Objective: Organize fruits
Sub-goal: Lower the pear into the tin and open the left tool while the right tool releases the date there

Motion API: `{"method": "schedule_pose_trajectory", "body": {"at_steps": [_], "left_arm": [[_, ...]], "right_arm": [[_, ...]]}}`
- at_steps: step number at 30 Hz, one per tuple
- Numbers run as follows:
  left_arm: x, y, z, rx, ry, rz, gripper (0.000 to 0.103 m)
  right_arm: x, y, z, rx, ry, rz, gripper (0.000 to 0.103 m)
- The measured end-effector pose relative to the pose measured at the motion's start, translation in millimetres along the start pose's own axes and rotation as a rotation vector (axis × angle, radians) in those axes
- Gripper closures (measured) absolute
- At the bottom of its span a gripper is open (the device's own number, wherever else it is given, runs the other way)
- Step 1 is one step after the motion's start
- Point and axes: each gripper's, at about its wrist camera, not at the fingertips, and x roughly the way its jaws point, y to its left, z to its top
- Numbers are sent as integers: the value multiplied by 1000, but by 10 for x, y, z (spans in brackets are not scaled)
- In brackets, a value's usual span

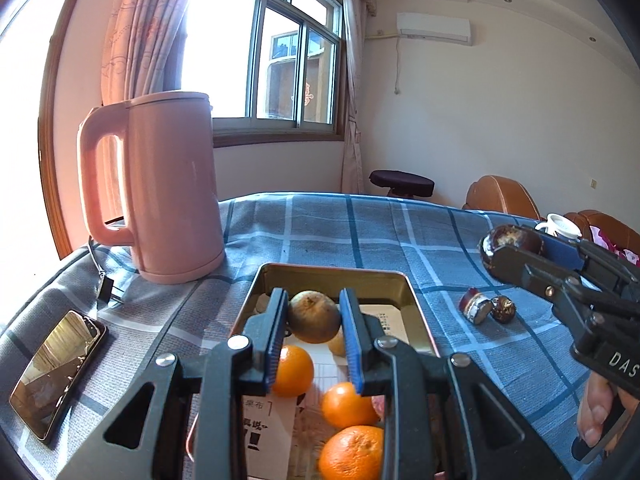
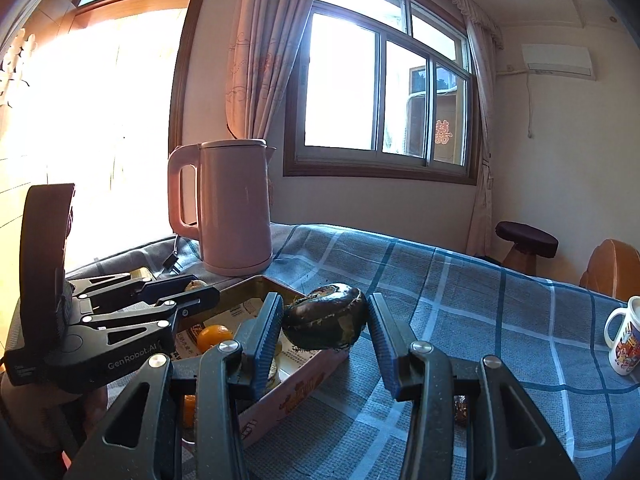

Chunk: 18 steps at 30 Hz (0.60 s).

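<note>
A gold metal tray (image 1: 412,300) sits on the blue checked cloth and holds a brown fruit (image 1: 314,316) and three oranges (image 1: 292,370). My left gripper (image 1: 314,338) hovers open over the tray, its pads on either side of the brown fruit and apart from it. My right gripper (image 2: 324,330) is shut on a dark purple fruit (image 2: 325,322) and holds it in the air beside the tray (image 2: 256,284); the same fruit shows in the left wrist view (image 1: 512,242). Two dark fruit pieces (image 1: 486,308) lie on the cloth right of the tray.
A pink kettle (image 1: 172,192) stands behind the tray on the left, its cord and plug (image 1: 106,286) trailing. A phone (image 1: 56,368) lies at the left edge. A white mug (image 2: 624,336) stands at the far right. A stool (image 1: 401,184) and chairs are beyond the table.
</note>
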Motion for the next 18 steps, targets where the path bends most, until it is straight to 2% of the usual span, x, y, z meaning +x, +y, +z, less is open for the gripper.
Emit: {"method": "schedule_pose_trajectory", "body": {"at_steps": [18], "left_arm": [[25, 226, -54, -20, 72, 6, 75]], "right_arm": [[352, 480, 22, -77, 58, 69, 57]]}}
